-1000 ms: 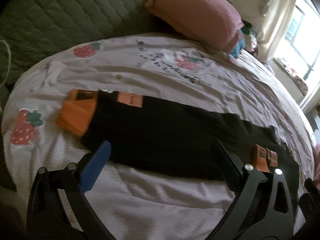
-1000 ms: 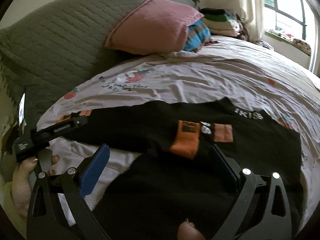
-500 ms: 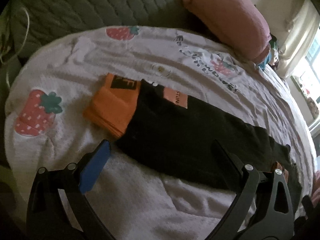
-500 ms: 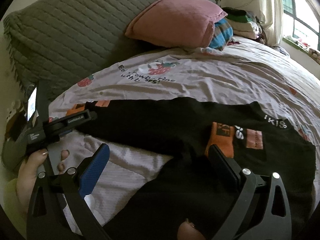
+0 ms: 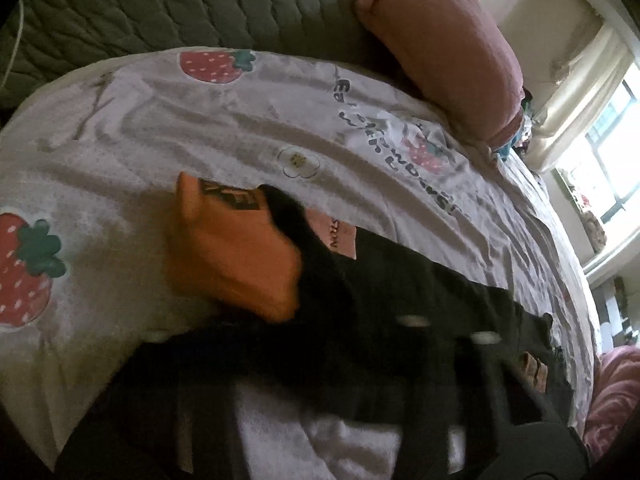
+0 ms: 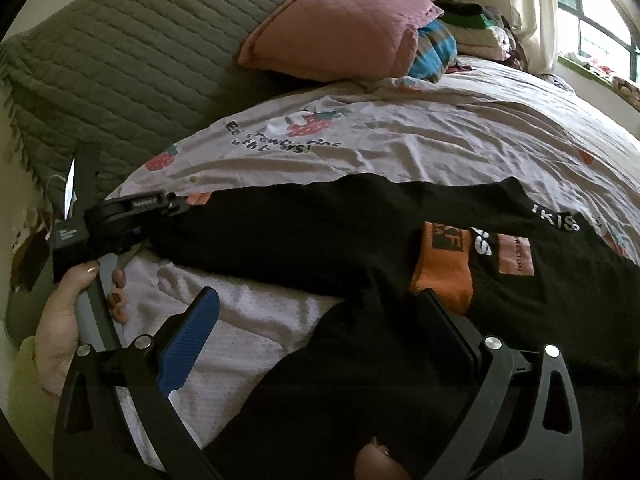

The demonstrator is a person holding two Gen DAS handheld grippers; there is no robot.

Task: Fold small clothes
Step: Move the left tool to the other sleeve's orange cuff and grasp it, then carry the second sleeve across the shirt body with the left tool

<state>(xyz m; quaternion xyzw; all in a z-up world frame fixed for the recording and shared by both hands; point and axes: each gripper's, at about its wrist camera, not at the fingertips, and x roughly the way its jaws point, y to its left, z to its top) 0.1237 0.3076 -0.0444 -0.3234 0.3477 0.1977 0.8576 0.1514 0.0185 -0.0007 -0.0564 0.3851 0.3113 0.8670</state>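
Right hand-held gripper [image 6: 316,322] hangs spread over the black top [image 6: 320,232] lying flat on the bed [image 6: 440,140]; left hand-held gripper [image 5: 320,360] is blurred at the orange cuff [image 5: 236,252], so its state can't be told. Likely best to pinch the cuff edge only, not the sheet. Beyond: pink pillow [image 6: 340,28], stacked clothes [image 6: 472,28], both well apart.

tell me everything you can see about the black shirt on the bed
The black shirt lies spread flat across the strawberry-print bedsheet. It looks like soft knit, with orange ribbed cuffs, pink patches and white lettering. One sleeve stretches toward the left claw; the right claw hovers open over its lower part.
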